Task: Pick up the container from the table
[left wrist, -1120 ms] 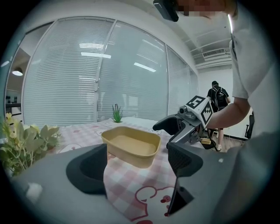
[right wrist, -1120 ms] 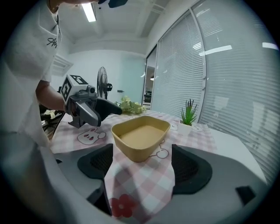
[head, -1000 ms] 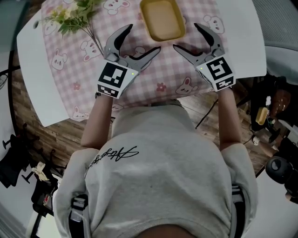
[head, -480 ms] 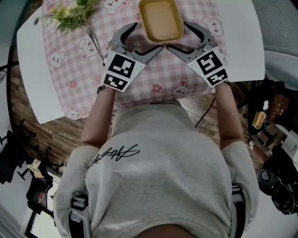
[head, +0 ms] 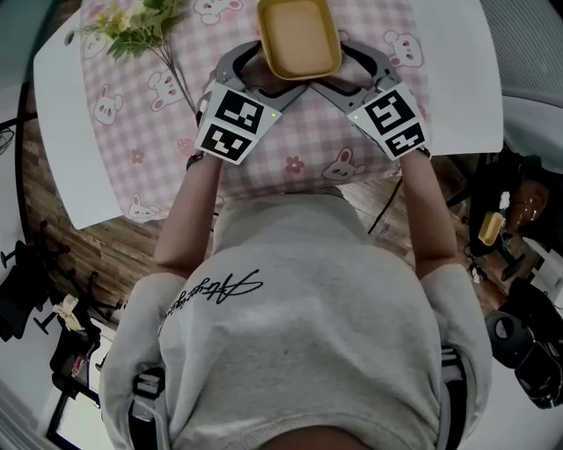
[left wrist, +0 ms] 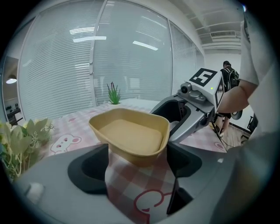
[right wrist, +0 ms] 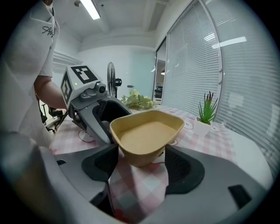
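A shallow yellow container stands empty on the pink checked cloth. My left gripper reaches round its near left corner and my right gripper round its near right corner. In the left gripper view, the container sits between the wide jaws of the left gripper; no pad visibly presses on it. In the right gripper view, the jaws of the right gripper are closing with the container between them, and a little room still shows beside its base.
A bunch of flowers lies on the cloth at the far left. The white table ends close to my body, over wooden floor. A small potted plant stands beyond the container. A person stands in the background.
Both grippers have moved forward and inward, from short of the container to either side of its near end. The right jaws have narrowed slightly.
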Demonstrator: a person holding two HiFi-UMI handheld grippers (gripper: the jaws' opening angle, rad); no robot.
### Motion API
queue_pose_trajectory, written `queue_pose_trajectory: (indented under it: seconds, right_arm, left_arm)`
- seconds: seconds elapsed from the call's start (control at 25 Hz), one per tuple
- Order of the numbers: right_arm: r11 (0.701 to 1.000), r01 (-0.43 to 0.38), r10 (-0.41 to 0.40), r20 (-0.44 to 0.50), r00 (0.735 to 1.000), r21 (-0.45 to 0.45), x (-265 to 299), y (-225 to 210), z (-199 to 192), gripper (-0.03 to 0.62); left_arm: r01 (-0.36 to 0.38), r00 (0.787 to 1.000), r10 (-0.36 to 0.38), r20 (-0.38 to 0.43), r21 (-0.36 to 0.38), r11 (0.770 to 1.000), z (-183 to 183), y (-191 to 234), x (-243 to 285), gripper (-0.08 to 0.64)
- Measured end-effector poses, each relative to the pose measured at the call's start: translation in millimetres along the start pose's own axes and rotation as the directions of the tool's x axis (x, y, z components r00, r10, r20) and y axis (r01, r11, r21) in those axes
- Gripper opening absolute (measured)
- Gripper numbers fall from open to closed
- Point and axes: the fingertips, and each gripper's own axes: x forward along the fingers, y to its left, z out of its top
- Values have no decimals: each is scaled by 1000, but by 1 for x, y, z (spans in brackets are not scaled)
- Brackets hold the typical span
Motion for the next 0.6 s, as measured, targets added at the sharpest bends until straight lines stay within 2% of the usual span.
queue_pose_trajectory:
  seconds: [0.2,0.6]
  right_arm:
    - [1000,-10,10,-20,1000,-14,3,4,0,307]
    - [1000,-15,15,-49,999,6,8,3,-4,293]
  left_arm:
    - [-25,999,26,-47,16,1000,-3,3,4,364]
    - [-33,996,34,-84,10,999,-10,3,6,357]
